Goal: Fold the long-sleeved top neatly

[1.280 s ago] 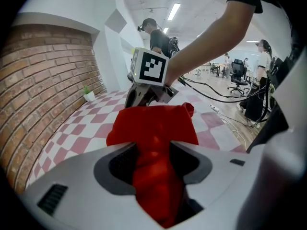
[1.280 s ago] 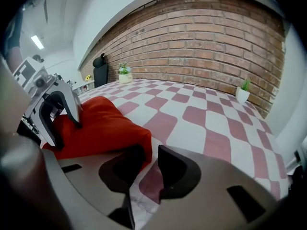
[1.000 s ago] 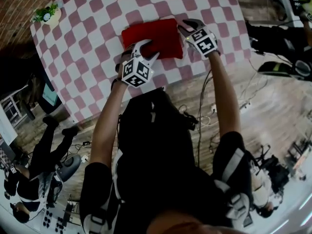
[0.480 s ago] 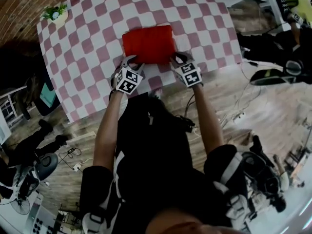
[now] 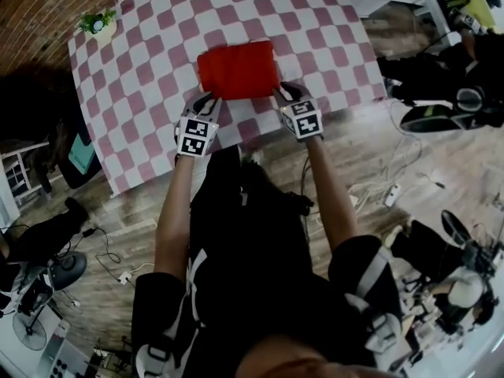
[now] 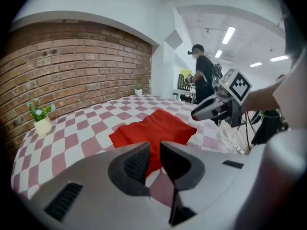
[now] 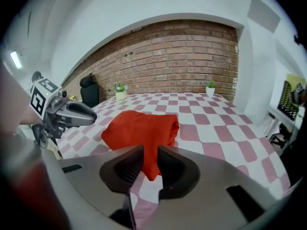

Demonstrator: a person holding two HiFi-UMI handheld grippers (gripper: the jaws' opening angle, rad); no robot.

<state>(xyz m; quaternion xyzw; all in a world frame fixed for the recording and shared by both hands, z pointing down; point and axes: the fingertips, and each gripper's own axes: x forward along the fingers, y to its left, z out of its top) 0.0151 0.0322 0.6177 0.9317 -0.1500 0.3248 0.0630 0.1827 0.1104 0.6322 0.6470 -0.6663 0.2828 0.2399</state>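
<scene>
The red top [image 5: 238, 69] lies folded into a compact rectangle on the pink-and-white checked table [image 5: 150, 61]. My left gripper [image 5: 206, 102] sits at its near left corner and my right gripper [image 5: 282, 94] at its near right corner. In the left gripper view the jaws [image 6: 154, 150] have just been closing, and a corner of the red top [image 6: 158, 126] stands in the narrow gap between them. Seen from the right gripper [image 7: 150, 159], a corner of the red top [image 7: 141, 126] hangs pinched between the pads, its tip drooping below them.
A small potted plant [image 5: 98, 24] stands at the table's far left corner by the brick wall [image 6: 72, 66]. Two more little plants [image 7: 120, 91] line the wall side. A person [image 6: 204, 78] stands beyond the table. Cables and gear lie on the floor around my feet.
Both grippers have come back to the near edge of the folded top, the right one from its right side. The left jaws have narrowed onto the cloth corner.
</scene>
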